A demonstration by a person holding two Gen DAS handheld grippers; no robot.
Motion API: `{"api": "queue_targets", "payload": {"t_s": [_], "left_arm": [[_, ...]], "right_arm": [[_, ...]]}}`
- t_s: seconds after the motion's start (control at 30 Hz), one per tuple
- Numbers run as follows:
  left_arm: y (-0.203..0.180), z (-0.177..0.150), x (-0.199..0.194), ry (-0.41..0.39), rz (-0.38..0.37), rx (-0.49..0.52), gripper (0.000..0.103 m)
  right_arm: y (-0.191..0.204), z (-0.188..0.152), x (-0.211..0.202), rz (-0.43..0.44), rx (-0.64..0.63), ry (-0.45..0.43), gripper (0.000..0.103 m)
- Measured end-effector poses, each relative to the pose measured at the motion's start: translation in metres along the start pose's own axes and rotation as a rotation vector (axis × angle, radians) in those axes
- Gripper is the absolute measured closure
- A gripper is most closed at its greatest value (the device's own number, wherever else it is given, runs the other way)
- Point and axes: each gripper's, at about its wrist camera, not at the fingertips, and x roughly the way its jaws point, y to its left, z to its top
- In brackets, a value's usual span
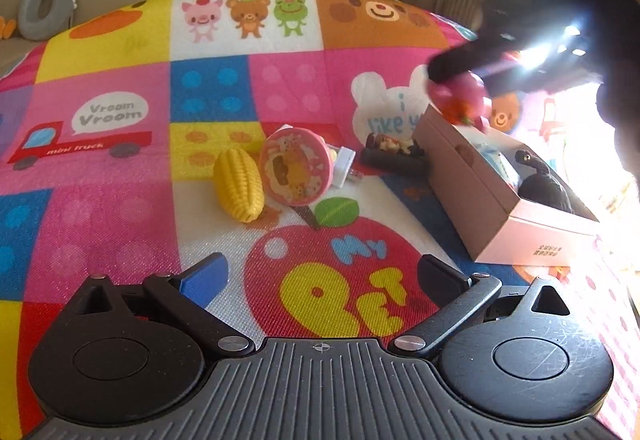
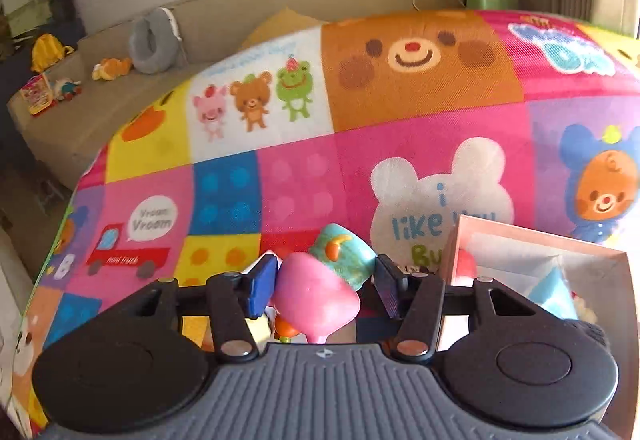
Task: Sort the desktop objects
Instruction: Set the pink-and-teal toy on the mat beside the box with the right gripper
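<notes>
Between my blue pads (image 2: 262, 286) sits a pink toy (image 2: 316, 300) with a teal, orange-dotted cap; yellow corn (image 1: 239, 185); pale pink box (image 1: 532, 228), perhaps.

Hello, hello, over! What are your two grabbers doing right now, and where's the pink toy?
Right gripper jaws clamped on pink toy, beside the box. Left gripper open, empty. Corn and round tin on mat. Path clear.

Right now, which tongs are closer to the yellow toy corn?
Left. The left tongs sit open, just short of the yellow toy corn on the mat. The right tongs are off beyond it, above the pink box, gripping a pink toy.
</notes>
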Motion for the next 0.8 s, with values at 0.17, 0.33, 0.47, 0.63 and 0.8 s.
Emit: {"api": "queue_targets", "payload": {"t_s": [0.17,0.33,0.47,0.63,0.8], "left_arm": [[-0.003,0.0,0.001,0.008,0.023,0.015,0.0],[-0.007,0.0,0.002,0.015,0.057,0.036,0.0],[-0.011,0.003,-0.003,-0.028,0.066,0.069,0.0],[-0.026,0.026,0.005,-0.091,0.112,0.241,0.0],[-0.027,0.048,0.033,-0.055,0.165,0.307,0.015]], "right_arm": [[-0.004,-0.065,-0.057,0.015,-0.069,0.06,0.05],[-0.016,-0.125,-0.064,-0.016,-0.024,0.104,0.046],[-0.021,-0.158,-0.072,-0.079,0.011,0.013,0.036],[-0.031,-0.19,-0.089,-0.144,0.037,-0.073,0.027],[-0.046,-0.217,-0.091,-0.173,0.109,-0.103,0.025]]}}
